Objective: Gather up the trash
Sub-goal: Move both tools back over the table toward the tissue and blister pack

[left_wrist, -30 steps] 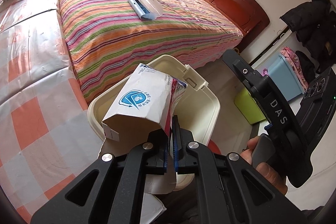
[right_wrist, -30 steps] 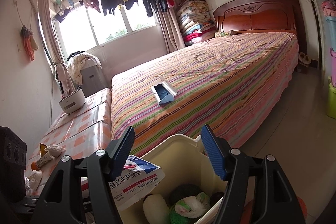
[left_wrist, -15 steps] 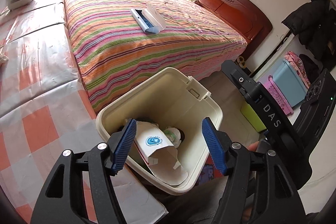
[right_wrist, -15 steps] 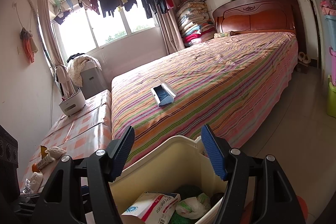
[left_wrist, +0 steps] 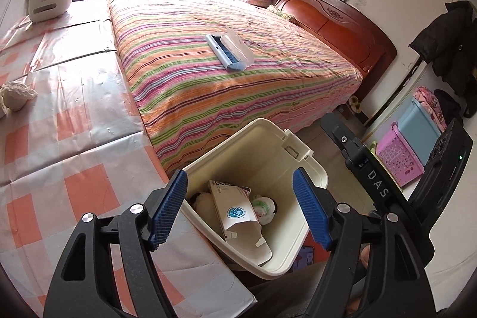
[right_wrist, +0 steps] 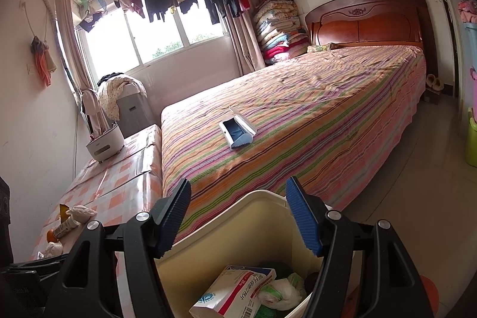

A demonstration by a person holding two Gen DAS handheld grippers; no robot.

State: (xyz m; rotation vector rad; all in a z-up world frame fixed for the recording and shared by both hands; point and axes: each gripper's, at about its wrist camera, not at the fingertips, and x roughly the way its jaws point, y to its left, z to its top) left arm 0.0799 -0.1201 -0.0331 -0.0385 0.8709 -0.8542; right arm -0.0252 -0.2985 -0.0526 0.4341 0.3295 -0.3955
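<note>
A cream trash bin (left_wrist: 310, 166) stands between the checked table and the striped bed. A white carton with a blue logo (left_wrist: 235, 213) lies inside it on other trash; it also shows in the right wrist view (right_wrist: 235, 291) inside the bin (right_wrist: 238, 216). My left gripper (left_wrist: 240, 210) is open and empty above the bin. My right gripper (right_wrist: 238, 221) is open and empty, just above the bin's near side. Crumpled tissues (right_wrist: 80, 212) and a small tube (right_wrist: 64, 228) lie on the table at the left. A crumpled white wad (left_wrist: 15, 94) lies on the table.
The checked table (left_wrist: 59, 139) runs along the left of the striped bed (left_wrist: 223, 73). A blue and white case (left_wrist: 229, 51) lies open on the bed. A white holder (left_wrist: 50, 0) stands at the table's far end. Coloured baskets (left_wrist: 399, 160) stand on the floor at right.
My left gripper opened and let go of the white carton, which dropped into the bin. The left gripper then drew back and up. The right gripper barely moved.
</note>
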